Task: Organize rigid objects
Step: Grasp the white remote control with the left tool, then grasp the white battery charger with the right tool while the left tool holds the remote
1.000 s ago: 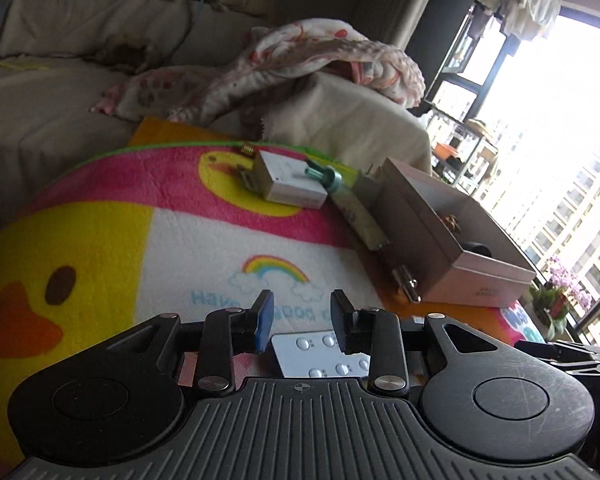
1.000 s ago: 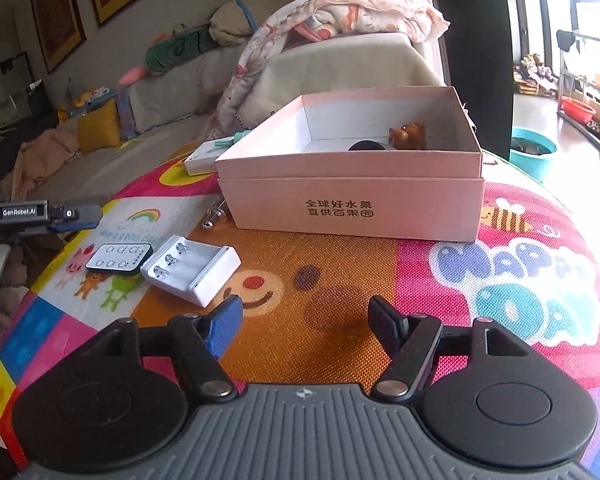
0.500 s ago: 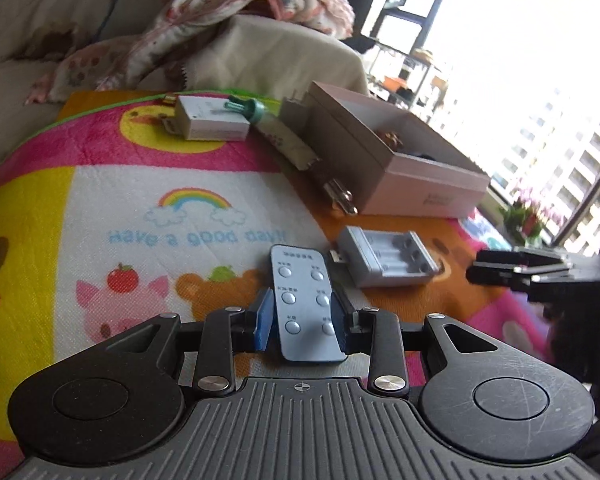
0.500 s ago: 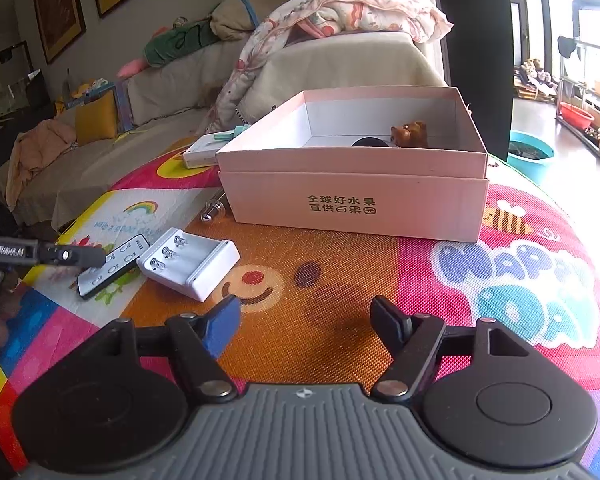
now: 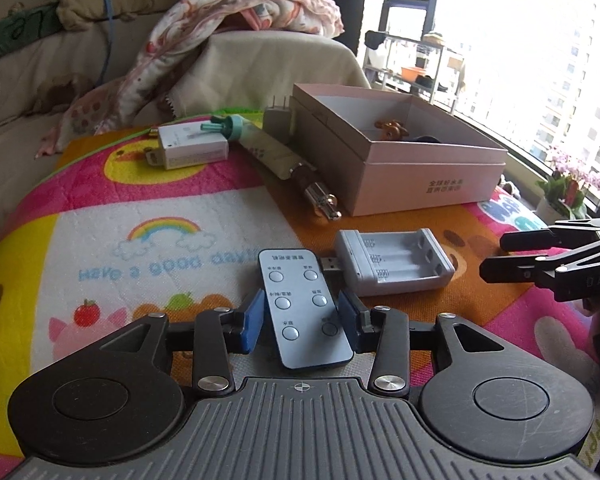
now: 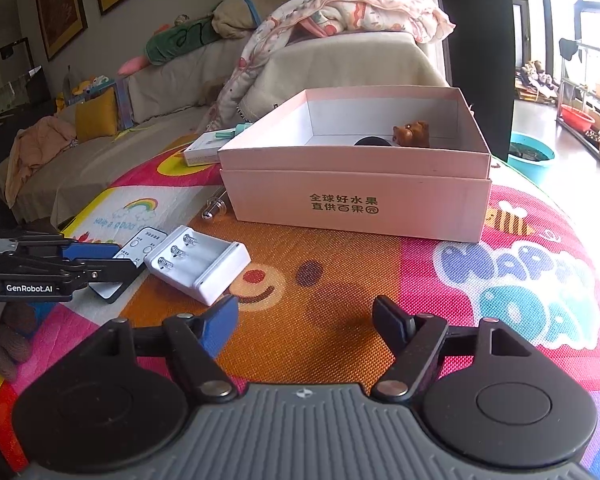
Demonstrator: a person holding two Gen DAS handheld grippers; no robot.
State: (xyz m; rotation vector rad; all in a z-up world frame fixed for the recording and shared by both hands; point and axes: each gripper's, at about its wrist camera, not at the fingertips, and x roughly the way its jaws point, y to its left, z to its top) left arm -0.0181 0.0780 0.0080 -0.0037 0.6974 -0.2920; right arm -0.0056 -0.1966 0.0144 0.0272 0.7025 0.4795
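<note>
Left gripper (image 5: 302, 322) jaws opening around remote (image 5: 304, 308); right gripper (image 6: 306, 326) empty, spread; "GenRobot.AI" label (image 6: 29, 288).

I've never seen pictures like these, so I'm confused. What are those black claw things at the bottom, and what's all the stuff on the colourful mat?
Those claws are two grabbing tools. A person holds one in each hand, and each has a little camera looking forward along its two fingers. So one picture is from the left tool, the other from the right tool.

On the cartoon play mat lie a small remote control, a white battery charger with empty slots, a white adapter box, a tube and a pink cardboard box. Inside the box sit a little brown toy animal and something dark.

The remote lies between the left tool's fingers, whose jaws are opening. The right tool is open and holds nothing.
</note>
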